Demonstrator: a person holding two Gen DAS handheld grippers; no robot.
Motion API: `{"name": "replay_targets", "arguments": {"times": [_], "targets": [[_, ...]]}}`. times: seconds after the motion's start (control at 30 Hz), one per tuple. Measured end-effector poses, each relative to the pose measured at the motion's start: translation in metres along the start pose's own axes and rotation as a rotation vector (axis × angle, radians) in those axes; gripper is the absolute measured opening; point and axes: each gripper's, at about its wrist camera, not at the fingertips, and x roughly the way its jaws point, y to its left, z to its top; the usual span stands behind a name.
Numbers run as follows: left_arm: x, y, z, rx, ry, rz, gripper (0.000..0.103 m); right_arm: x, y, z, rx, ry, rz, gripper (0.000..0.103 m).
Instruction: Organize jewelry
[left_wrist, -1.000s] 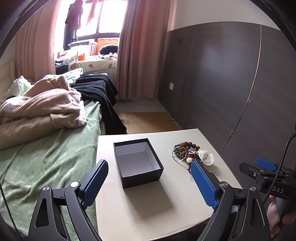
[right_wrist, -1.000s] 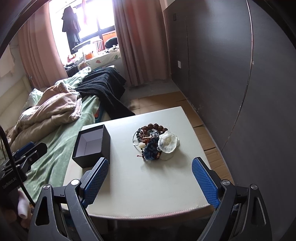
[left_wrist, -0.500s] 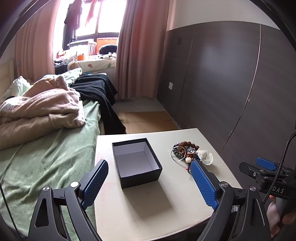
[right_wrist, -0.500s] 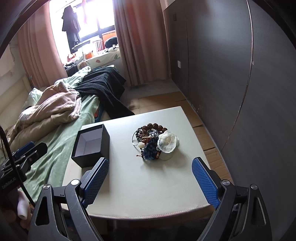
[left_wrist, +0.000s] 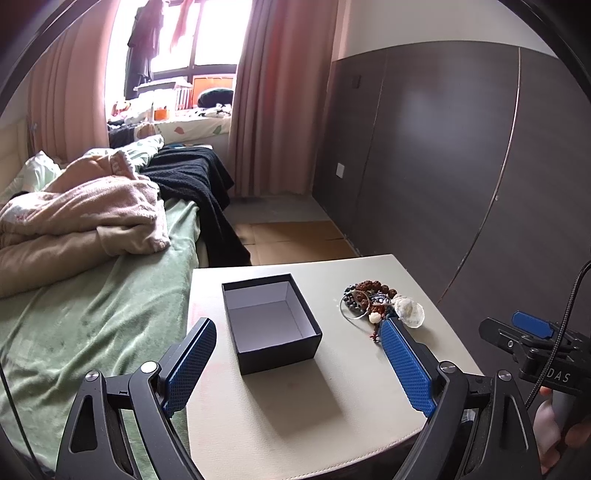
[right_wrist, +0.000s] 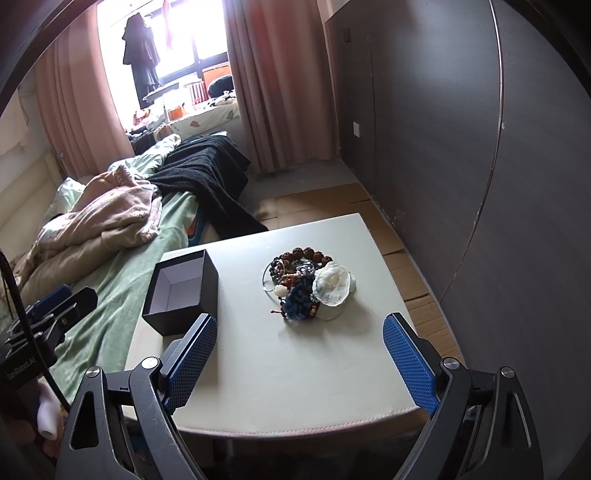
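Observation:
An open black box (left_wrist: 271, 322) with a white inside stands empty on the pale table (left_wrist: 295, 417); it also shows in the right wrist view (right_wrist: 181, 291). A pile of jewelry (right_wrist: 308, 284), with brown beads, blue beads, a thin ring and a clear shell-like piece, lies to the right of the box and also shows in the left wrist view (left_wrist: 380, 304). My left gripper (left_wrist: 297, 354) is open and empty, held above the table's near part, facing the box. My right gripper (right_wrist: 299, 350) is open and empty, near the table's front edge, short of the jewelry.
A bed (left_wrist: 85, 302) with a green sheet, a pink blanket (left_wrist: 81, 218) and a black throw (left_wrist: 199, 184) adjoins the table's left side. A dark panelled wall (right_wrist: 480, 147) runs along the right. Cardboard (left_wrist: 295, 240) covers the floor behind the table.
Both views shift very slightly; the box and jewelry drift a little to the left in the frames. Nothing was taken hold of or moved on the table.

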Motion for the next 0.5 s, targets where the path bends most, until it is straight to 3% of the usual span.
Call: {"name": "replay_targets", "arguments": {"times": [0.5], "targets": [[0.0055,0.0003,0.0012,0.001,0.010,0.001,0.091,0.0002,-0.0007,0.0001,0.012,-0.006,-0.009,0.092]]}}
